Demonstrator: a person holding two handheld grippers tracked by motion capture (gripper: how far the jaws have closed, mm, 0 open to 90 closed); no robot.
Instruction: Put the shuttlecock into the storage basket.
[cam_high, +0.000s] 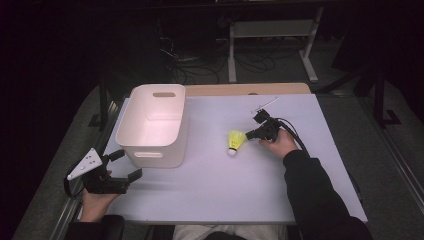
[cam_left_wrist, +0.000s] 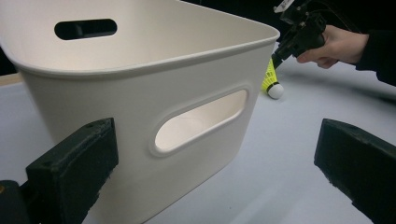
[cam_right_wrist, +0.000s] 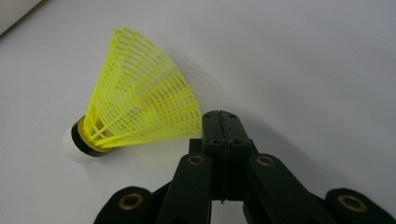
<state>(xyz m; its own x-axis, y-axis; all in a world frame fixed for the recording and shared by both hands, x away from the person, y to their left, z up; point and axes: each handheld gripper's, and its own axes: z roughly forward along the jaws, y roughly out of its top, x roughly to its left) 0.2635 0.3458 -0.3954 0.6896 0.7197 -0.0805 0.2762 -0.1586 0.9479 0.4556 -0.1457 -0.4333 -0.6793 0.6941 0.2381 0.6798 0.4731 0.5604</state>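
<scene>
One yellow shuttlecock (cam_high: 236, 141) lies mid-desk, right of one white basket (cam_high: 154, 125); the right gripper (cam_high: 248, 134) touches its skirt, jaws closed and empty, while the left gripper (cam_high: 125, 165) gapes empty.

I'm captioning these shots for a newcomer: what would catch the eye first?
The bright yellow shuttlecock lying mid-table, with the right gripper, jaws shut, at the rim of its skirt. Next, the big white bin standing left of it, with the left gripper open beside its near wall.
</scene>
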